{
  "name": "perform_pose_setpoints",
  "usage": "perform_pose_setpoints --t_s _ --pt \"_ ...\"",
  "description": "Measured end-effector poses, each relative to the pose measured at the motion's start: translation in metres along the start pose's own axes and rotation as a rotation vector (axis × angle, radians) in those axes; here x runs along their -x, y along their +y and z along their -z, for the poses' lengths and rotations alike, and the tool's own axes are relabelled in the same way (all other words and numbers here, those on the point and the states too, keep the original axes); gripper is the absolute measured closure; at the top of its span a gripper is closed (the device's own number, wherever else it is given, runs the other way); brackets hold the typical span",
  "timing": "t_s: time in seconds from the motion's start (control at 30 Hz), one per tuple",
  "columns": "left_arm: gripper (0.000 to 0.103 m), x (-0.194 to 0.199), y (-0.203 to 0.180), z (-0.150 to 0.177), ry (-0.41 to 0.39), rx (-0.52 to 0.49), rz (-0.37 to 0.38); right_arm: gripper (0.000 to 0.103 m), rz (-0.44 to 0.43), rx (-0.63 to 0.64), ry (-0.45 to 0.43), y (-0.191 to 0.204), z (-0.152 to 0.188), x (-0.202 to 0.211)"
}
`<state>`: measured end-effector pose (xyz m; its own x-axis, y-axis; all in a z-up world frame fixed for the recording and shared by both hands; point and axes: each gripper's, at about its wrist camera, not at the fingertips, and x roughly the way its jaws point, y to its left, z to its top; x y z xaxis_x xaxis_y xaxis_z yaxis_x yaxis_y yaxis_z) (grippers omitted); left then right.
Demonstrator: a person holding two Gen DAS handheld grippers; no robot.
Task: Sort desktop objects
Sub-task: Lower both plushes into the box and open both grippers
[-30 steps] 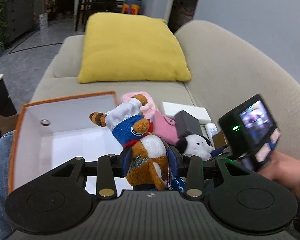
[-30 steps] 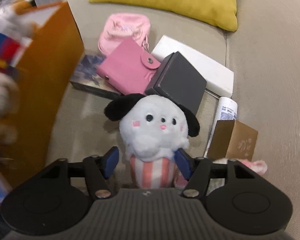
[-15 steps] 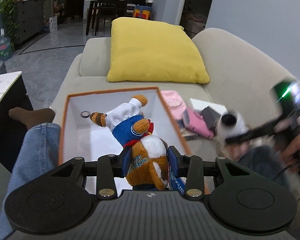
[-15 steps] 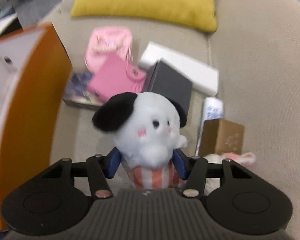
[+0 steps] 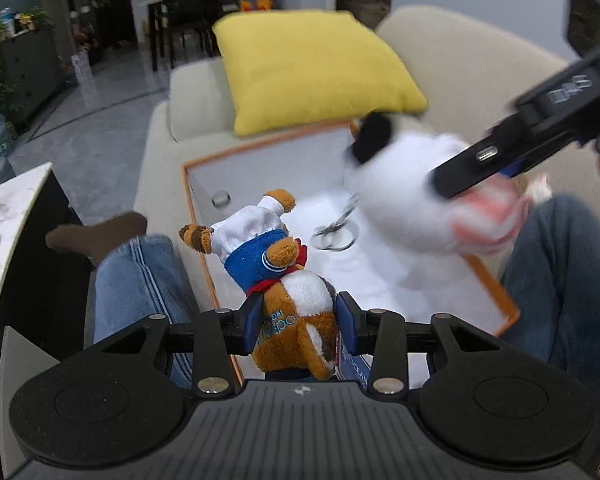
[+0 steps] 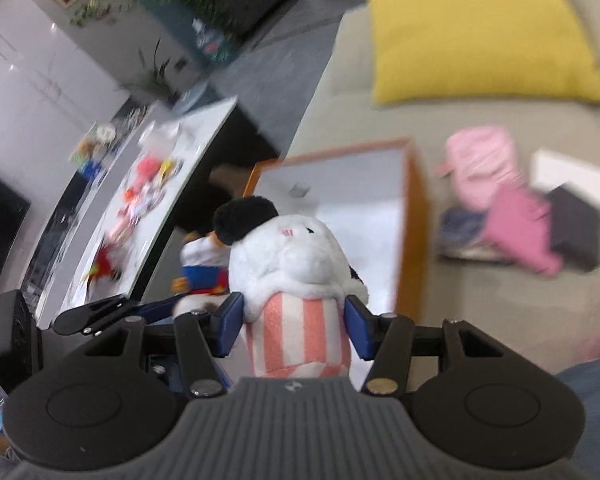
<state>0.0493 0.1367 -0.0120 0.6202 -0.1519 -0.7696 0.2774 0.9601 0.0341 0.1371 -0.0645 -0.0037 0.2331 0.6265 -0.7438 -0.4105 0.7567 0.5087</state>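
My left gripper (image 5: 300, 322) is shut on a brown plush bear (image 5: 288, 280) in a blue and white outfit, held over the near end of an orange-rimmed white box (image 5: 204, 216). My right gripper (image 6: 294, 322) is shut on a white plush dog (image 6: 296, 264) with black ears and a pink-striped base. The dog also shows blurred in the left wrist view (image 5: 404, 196), held over the box's right side with its key ring hanging. The box (image 6: 414, 216) lies right below the dog in the right wrist view. The bear (image 6: 202, 266) shows left of the dog there.
A yellow cushion (image 5: 316, 68) lies on the beige sofa (image 5: 460, 64) behind the box. A pink pouch (image 6: 480, 164), pink wallet (image 6: 520, 232), black box (image 6: 576, 232) and white box (image 6: 572, 176) lie right of the box. My jeans legs (image 5: 140, 280) flank the box. A cluttered table (image 6: 148, 192) stands at the left.
My right gripper has lifted the white dog off the sofa and swung it left over the box. My left gripper has kept the bear over the box's near end.
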Motion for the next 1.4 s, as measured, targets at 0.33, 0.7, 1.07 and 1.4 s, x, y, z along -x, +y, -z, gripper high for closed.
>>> perform_pose_setpoints --t_s 0.33,0.7,1.07,1.4 --pt "0.058 -0.039 0.002 0.011 0.089 -0.061 0.000 0.047 0.079 -0.155 0.175 0.000 0.017 -0.104" --pt "0.057 -0.065 0.010 0.014 0.309 -0.043 0.123 0.046 0.159 -0.164 0.198 0.000 0.022 -0.124" --pt "0.051 -0.075 0.007 0.006 0.457 -0.176 0.196 0.045 0.143 -0.159 0.323 -0.008 0.037 -0.146" --pt "0.070 -0.052 0.009 0.008 0.399 -0.164 0.146 0.045 0.132 -0.140 0.324 -0.010 0.041 -0.142"
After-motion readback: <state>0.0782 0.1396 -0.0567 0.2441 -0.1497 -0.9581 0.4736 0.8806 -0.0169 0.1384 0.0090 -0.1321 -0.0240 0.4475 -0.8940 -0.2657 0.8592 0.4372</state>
